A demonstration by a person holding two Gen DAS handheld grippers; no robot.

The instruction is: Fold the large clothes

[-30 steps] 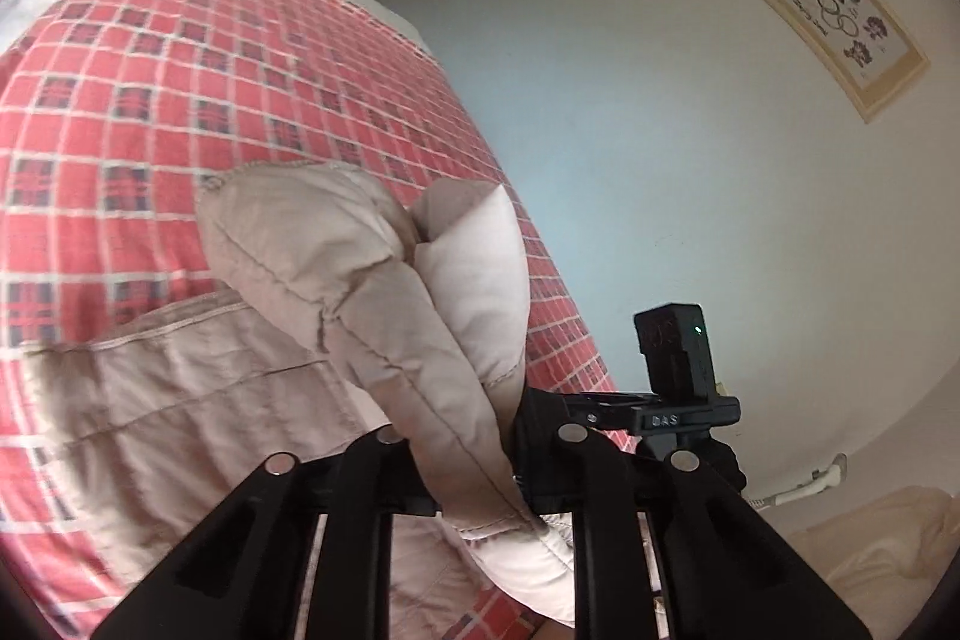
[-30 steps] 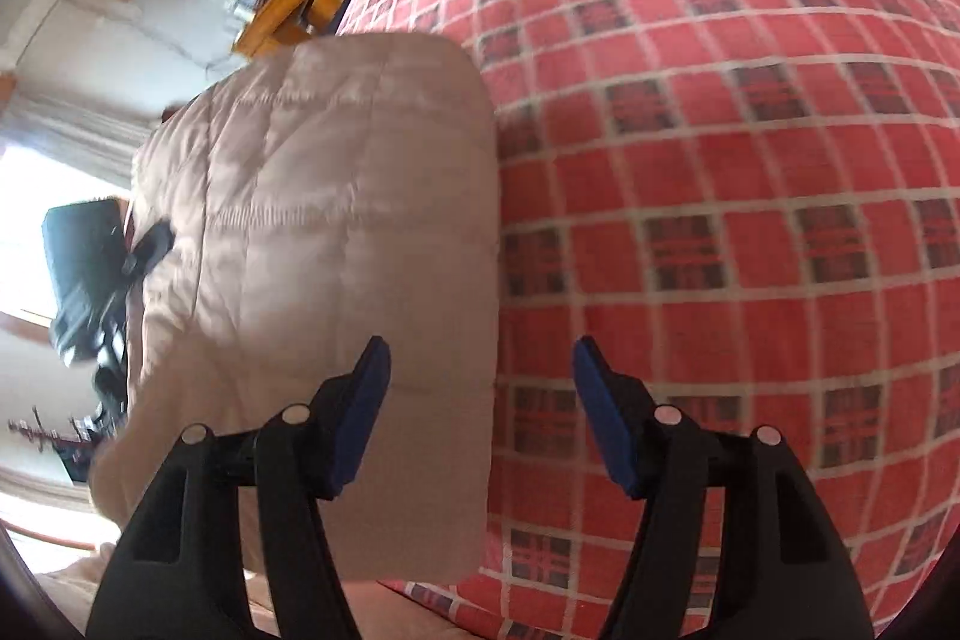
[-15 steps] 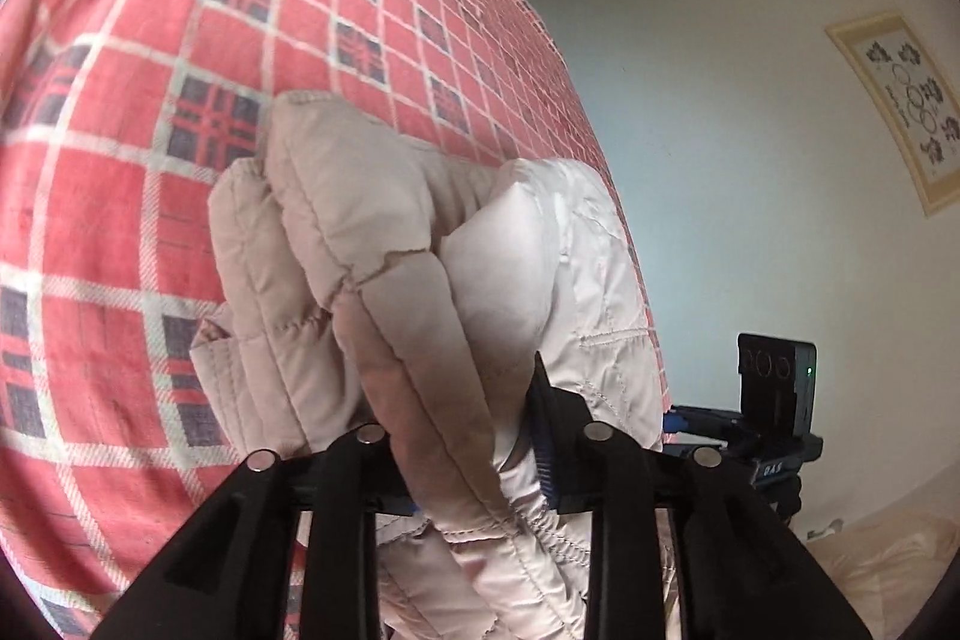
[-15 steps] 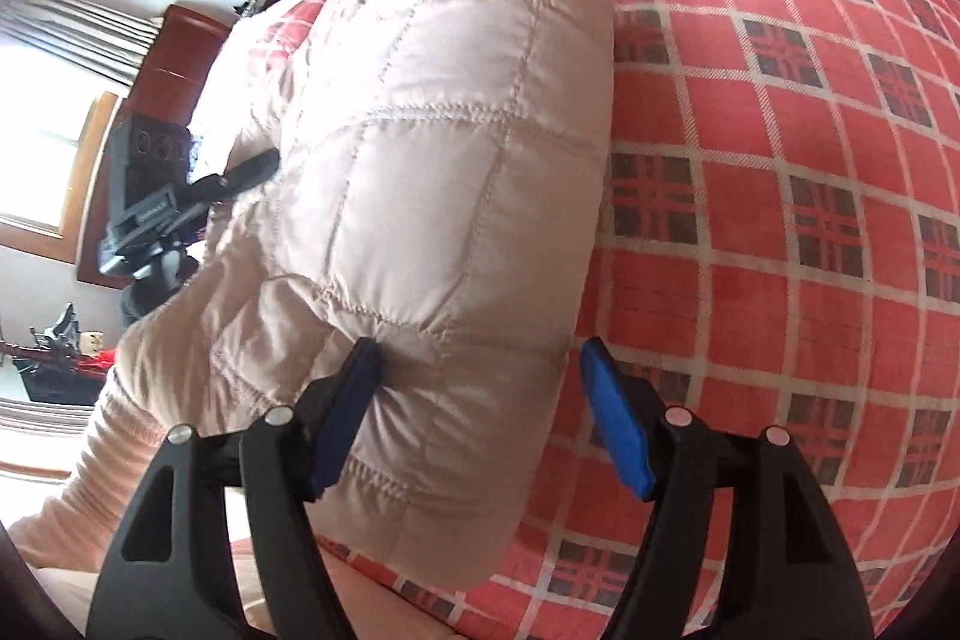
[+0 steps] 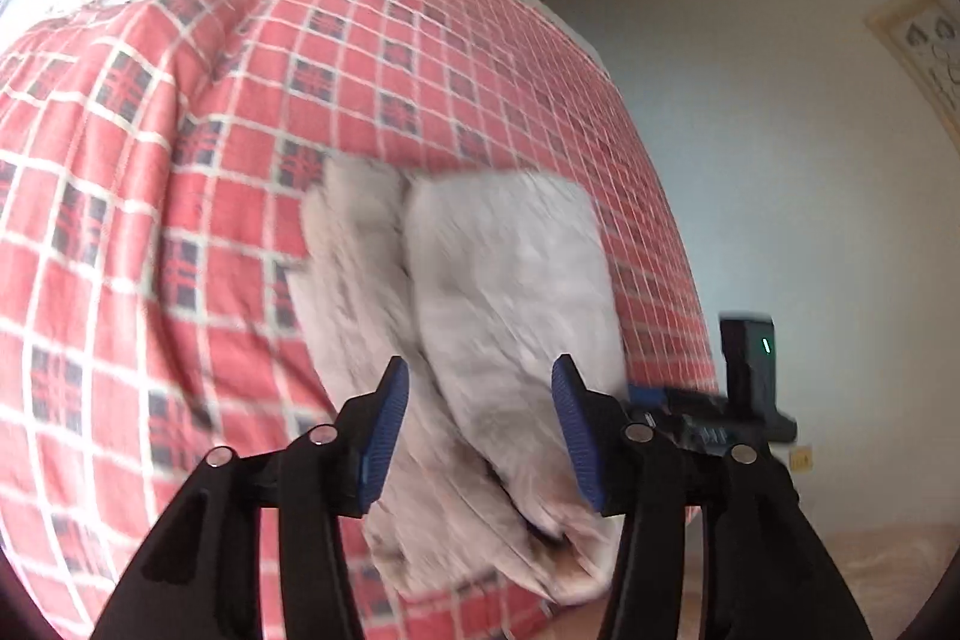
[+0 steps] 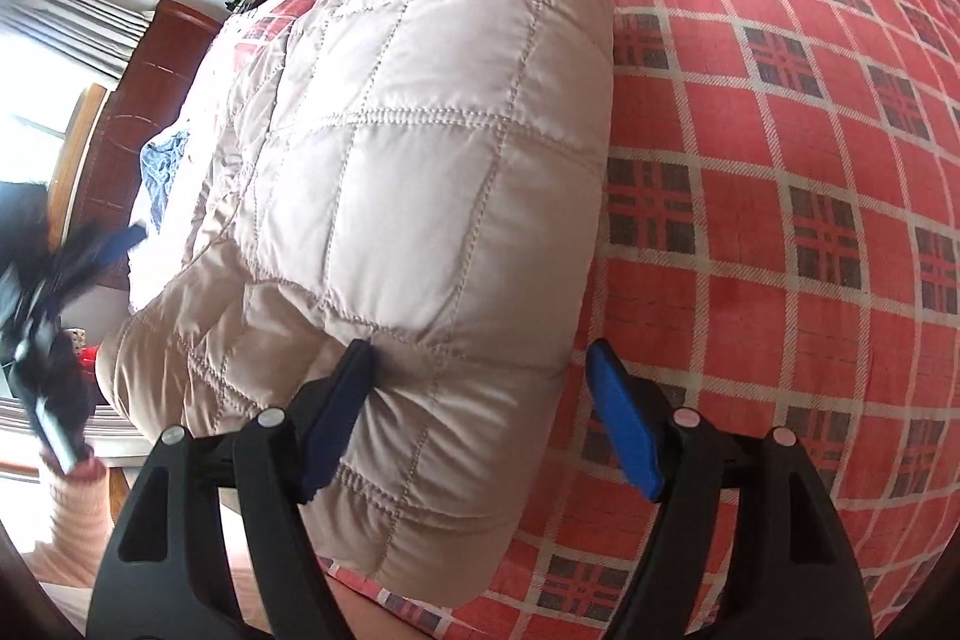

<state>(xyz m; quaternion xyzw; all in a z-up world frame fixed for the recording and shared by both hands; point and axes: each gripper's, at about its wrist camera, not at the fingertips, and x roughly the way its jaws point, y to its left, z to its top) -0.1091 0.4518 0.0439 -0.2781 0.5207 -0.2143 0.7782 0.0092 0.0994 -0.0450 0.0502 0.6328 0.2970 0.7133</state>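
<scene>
The bed [image 6: 780, 160], under its red plaid cover, carries the whole scene and serves as your landmark. Near the edge of the bed closest to you lies the quilted beige garment [image 6: 420, 148], already doubled into a thick, puffy bundle with a rounded fold facing the open plaid. Judge it soft, bulky and light: its smooth shell looks slippery, and the padding will likely spring back, so a shallow pinch may slide off. Take hold deep on a stitched seam or on the layered hem at the bed's near edge, gathering all layers at once. Your right gripper [image 6: 480, 424] stands with its fingers spread wide; one blue pad presses the bundle's near end, the other sits apart over the plaid. Your left gripper [image 5: 480, 430], seen through motion blur, likewise has its fingers parted, straddling the bundle's near end and gripping nothing.
</scene>
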